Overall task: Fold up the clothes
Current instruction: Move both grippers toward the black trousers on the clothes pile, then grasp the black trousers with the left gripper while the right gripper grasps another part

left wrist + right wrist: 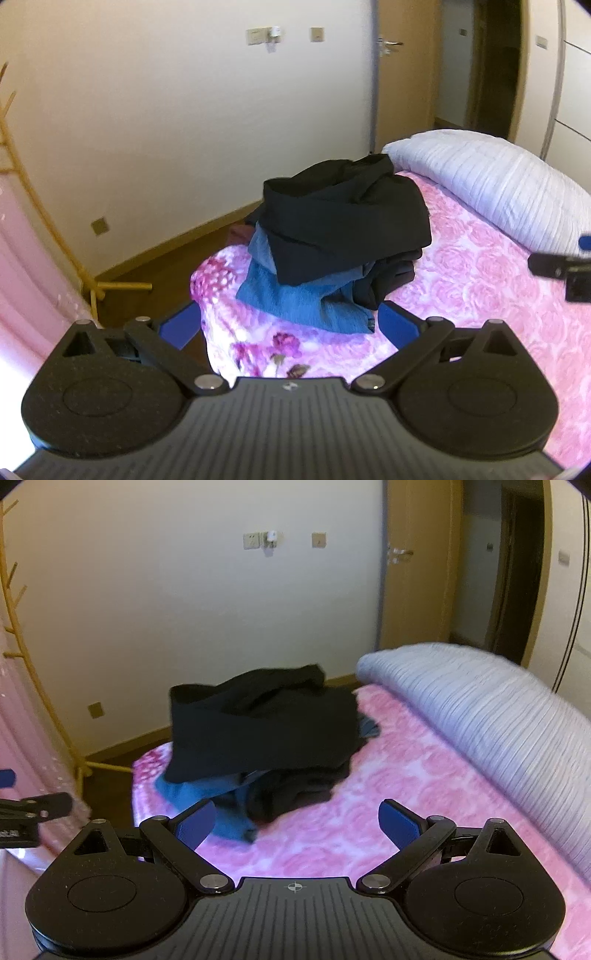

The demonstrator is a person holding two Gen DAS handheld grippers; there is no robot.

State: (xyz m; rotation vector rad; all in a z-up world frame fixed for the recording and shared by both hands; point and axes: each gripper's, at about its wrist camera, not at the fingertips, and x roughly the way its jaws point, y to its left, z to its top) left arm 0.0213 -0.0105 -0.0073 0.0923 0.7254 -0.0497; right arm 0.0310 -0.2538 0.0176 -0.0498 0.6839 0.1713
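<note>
While both jaws are standing wide w/ nothing held, left gripper [290, 325] & right gripper [297, 821] are hovering before clothes pile [340, 236] on bed [498, 314], probably to pick one.

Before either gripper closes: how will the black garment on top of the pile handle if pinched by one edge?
Probably floppy: the black garment already sags in soft folds over the blue garment, so it should drape and unfold. It looks light. Lifting it may drag the loosely stacked pile toward the bed's corner.
</note>
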